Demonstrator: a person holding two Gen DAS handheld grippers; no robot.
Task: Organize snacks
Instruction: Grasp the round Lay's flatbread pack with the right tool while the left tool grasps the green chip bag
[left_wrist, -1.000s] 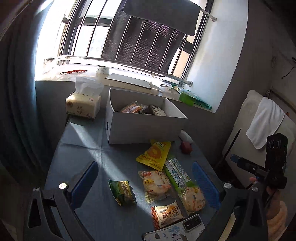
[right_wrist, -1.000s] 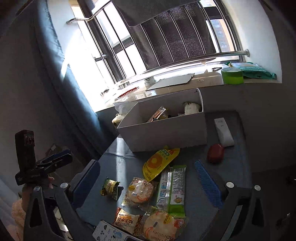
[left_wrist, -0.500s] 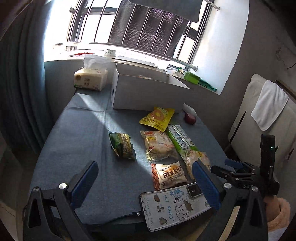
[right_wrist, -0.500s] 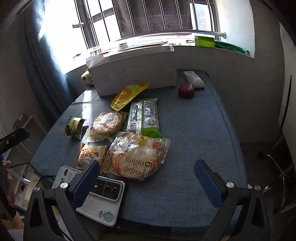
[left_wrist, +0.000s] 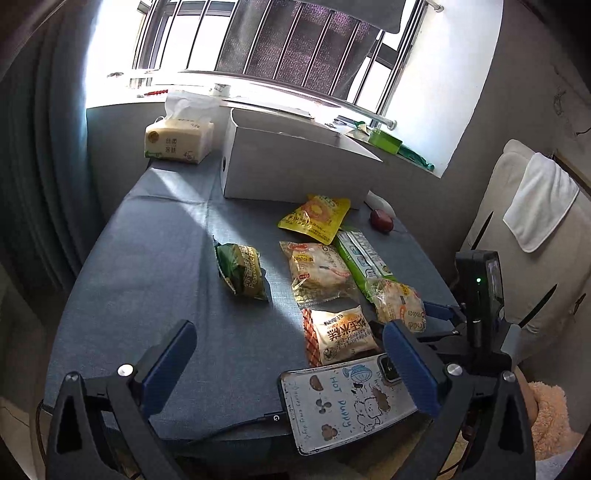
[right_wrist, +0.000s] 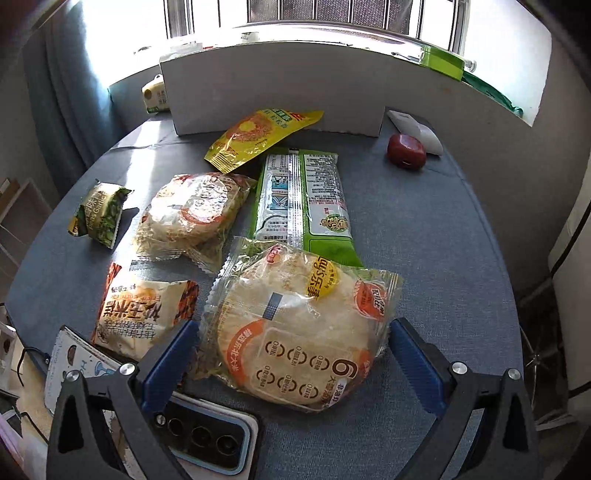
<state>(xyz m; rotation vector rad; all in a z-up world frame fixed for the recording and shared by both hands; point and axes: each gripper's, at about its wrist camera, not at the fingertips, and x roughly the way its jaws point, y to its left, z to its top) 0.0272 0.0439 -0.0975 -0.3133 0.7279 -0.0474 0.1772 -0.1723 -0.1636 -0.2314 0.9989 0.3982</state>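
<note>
Several snack packets lie on the blue table (left_wrist: 147, 258) before a white box (left_wrist: 295, 170). My right gripper (right_wrist: 291, 354) is open, low at the near edge, its jaws either side of a round rice cake packet (right_wrist: 299, 332); it also shows in the left wrist view (left_wrist: 399, 302). Beyond lie a second rice cake packet (right_wrist: 192, 214), a green packet (right_wrist: 306, 199), a yellow pouch (right_wrist: 255, 136), a small green pea bag (right_wrist: 99, 214) and an orange corn snack (right_wrist: 140, 314). My left gripper (left_wrist: 291, 362) is open and empty above the near table edge.
A phone in a cartoon case (left_wrist: 347, 406) lies at the near edge, cable attached. A tissue pack (left_wrist: 177, 140) stands left of the box. A red object (right_wrist: 406, 151) and a white remote (right_wrist: 413, 125) lie at the right. A chair with a towel (left_wrist: 539, 206) stands right.
Both grippers have dropped lower and pitched down toward the table. The right gripper has closed in on the round rice cake packet, which now sits between its open jaws.
</note>
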